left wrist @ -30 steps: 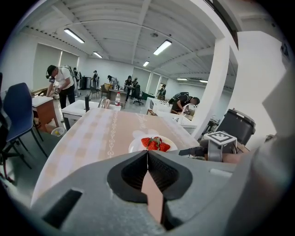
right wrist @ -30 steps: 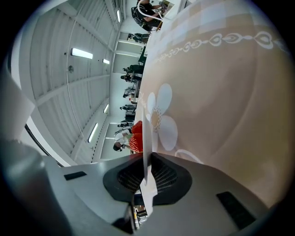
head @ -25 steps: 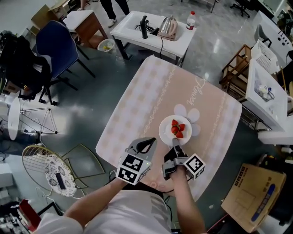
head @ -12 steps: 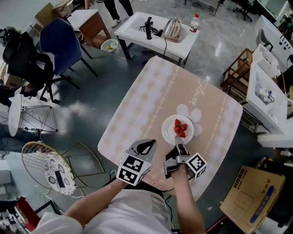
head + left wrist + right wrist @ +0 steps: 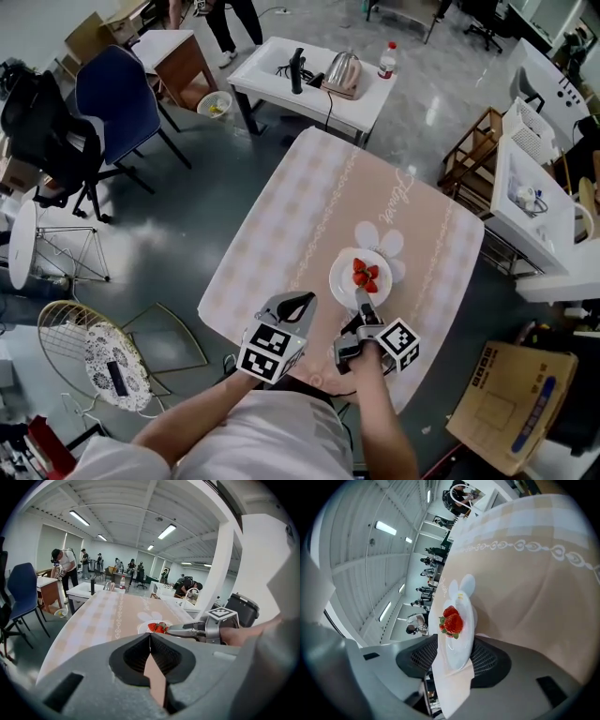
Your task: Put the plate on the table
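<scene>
Plate: the white plate (image 5: 342, 279) lies flat on the worktop (image 5: 309, 216), a little right of centre in the head view and toward the lower edge of the checked cloth.
Load: red strawberries (image 5: 366, 274) sit in a small heap in the middle of the plate.
Cloth mark: a pale flower print (image 5: 384, 242) shows just above the plate, and the plate's upper rim overlaps it.
Right gripper: my right gripper (image 5: 361, 298) reaches up from the lower centre of the head view to the plate's near rim. Its fingers (image 5: 487, 660) have just been opening and now stand spread. The rim of the plate lies between them, but they do not clamp it.
Left gripper: my left gripper (image 5: 298, 300) hovers just left of the right one, over the lower edge of the worktop and apart from the plate. Its fingers (image 5: 164, 656) are pressed together with nothing between them.
Beyond the worktop: a white side table (image 5: 281, 52) at the top centre carries a kettle (image 5: 343, 67) and a bottle (image 5: 385, 60).
Upper left: a blue chair (image 5: 112, 89) stands on the floor.
Lower right: a cardboard box (image 5: 511, 408) lies on the floor.
</scene>
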`<state>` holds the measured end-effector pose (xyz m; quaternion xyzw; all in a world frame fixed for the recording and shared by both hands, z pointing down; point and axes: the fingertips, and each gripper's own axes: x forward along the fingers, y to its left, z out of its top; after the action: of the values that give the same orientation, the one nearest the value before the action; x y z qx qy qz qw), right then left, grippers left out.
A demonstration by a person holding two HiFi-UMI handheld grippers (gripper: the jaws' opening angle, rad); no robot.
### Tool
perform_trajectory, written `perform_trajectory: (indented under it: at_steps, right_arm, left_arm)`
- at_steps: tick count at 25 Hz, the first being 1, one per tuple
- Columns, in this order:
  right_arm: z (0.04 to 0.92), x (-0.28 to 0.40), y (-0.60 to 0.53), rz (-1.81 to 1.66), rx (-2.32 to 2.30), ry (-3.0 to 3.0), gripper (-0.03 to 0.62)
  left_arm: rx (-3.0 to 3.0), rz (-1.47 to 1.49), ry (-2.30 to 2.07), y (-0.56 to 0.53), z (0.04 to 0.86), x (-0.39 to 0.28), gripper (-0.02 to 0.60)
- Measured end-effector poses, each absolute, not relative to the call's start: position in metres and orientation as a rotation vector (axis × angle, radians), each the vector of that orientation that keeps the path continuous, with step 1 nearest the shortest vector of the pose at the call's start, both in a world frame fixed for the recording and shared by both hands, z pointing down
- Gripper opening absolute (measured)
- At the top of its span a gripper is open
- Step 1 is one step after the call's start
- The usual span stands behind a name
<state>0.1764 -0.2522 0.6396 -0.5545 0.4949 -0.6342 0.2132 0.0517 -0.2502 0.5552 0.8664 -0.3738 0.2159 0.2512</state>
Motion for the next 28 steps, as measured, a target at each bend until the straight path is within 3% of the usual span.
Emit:
perform_trajectory:
  at_steps: [28]
  right_arm:
    - [0.655, 0.196, -0.233, -1.46, -2.344, 2.17, 0.186]
  left_arm:
    - [2.444, 0.564, -0.874, -0.236, 0.548, 0.041, 0.005]
